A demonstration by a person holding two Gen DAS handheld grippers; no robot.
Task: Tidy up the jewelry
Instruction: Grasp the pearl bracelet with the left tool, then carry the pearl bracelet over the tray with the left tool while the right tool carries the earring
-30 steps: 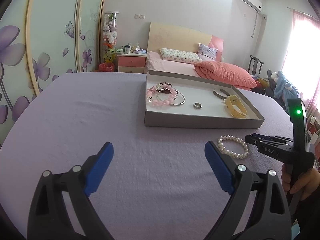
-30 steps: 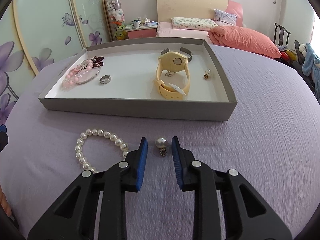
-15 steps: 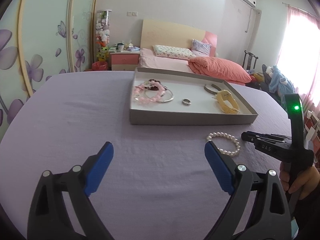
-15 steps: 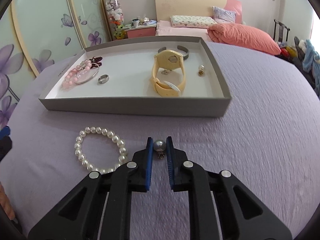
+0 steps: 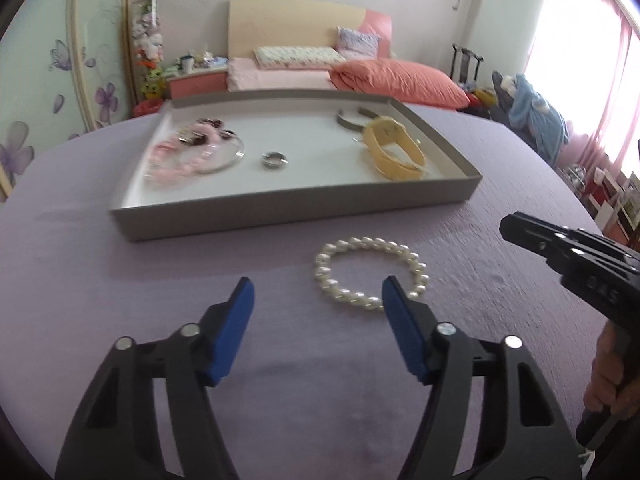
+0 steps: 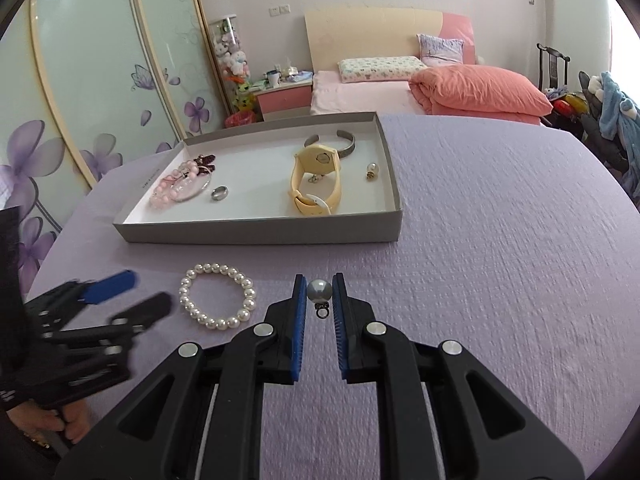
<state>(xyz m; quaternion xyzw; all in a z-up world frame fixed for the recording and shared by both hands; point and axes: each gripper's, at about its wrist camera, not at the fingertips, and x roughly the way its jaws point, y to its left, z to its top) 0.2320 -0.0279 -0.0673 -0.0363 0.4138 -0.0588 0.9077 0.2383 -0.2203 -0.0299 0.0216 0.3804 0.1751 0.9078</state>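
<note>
Our right gripper [image 6: 319,294] pinches the pearl earring [image 6: 319,291] between its narrow jaws, lifted off the purple cloth [image 6: 480,264]. Our left gripper [image 5: 318,298] has just been closing, half open and empty; the pearl bracelet [image 5: 370,274] lies just ahead, by its right fingertip.

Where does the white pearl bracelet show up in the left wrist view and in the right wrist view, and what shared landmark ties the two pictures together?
Left wrist view: pearl bracelet lies centre-right on the purple cloth, in front of the tray, partly behind the left gripper's right finger.
Right wrist view: pearl bracelet lies lower left of centre, left of the right gripper.
Shared landmark: the grey tray holding the yellow watch.
</note>
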